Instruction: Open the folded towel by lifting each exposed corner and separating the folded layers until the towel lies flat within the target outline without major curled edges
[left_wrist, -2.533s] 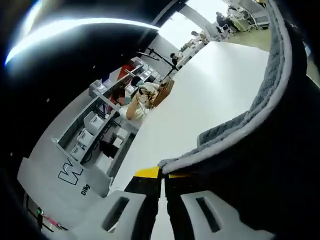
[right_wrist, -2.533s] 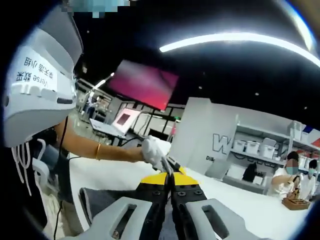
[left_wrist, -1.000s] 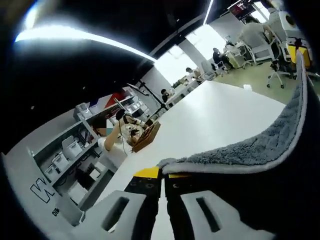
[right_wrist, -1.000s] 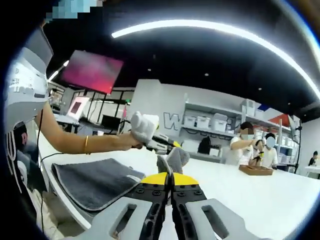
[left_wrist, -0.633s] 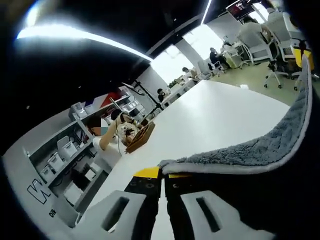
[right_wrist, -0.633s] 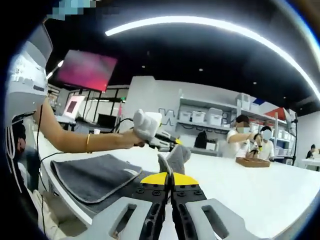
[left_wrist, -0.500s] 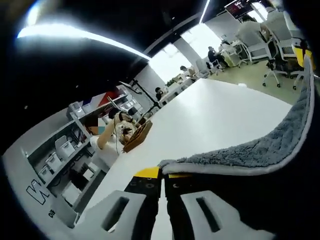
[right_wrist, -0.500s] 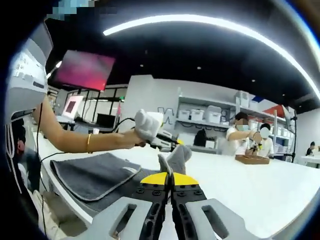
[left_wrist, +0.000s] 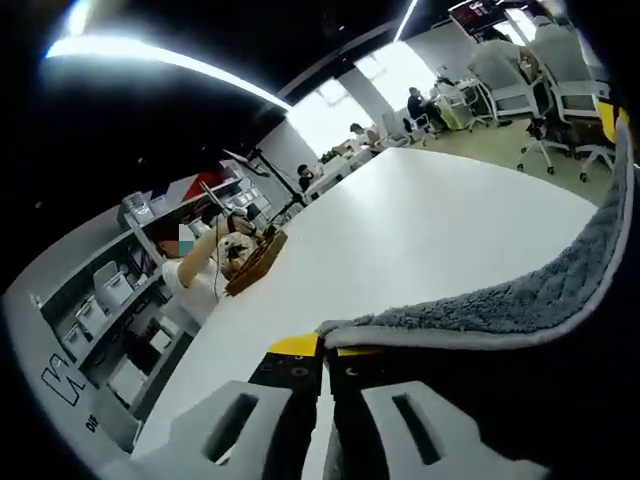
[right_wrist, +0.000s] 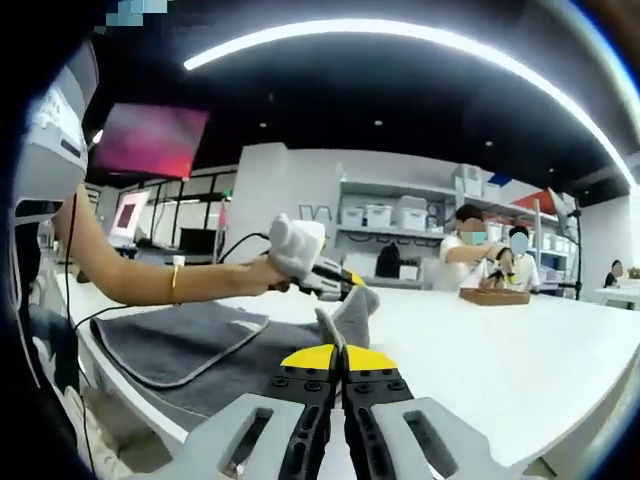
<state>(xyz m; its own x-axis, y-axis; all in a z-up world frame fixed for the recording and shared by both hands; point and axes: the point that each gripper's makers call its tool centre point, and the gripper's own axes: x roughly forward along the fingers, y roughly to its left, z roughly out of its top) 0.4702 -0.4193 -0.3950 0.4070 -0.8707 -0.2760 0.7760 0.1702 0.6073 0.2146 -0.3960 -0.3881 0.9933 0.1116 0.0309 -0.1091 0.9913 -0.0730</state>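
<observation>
A broad white table top (left_wrist: 420, 235) is seen in the left gripper view, running toward a bright room with office chairs (left_wrist: 560, 100) on a pale floor. At the table's far side a small wooden tray (left_wrist: 255, 265) is attended by a seated person (left_wrist: 195, 275), with grey shelving holding white bins (left_wrist: 105, 290) behind. In the right gripper view the same white table top (right_wrist: 520, 340) is shown under a dark ceiling crossed by a curved light strip (right_wrist: 400, 35), with a red wall screen (right_wrist: 150, 140) at the left and two people (right_wrist: 490, 255) at the wooden tray (right_wrist: 495, 296).

The left gripper (left_wrist: 327, 350) is held with its jaws closed on the pale-bound edge of the grey fluffy towel (left_wrist: 520, 305), which rises in a curve toward the right of that view.

The right gripper (right_wrist: 342, 352) is likewise clamped, a raised corner of the grey fluffy towel (right_wrist: 200, 345) being pinched between its yellow-tipped jaws. The rest of the towel is spread on the table near its edge, one layer lying over another. Beyond it, the person's gloved hand (right_wrist: 290, 255) is seen gripping the other tool.
</observation>
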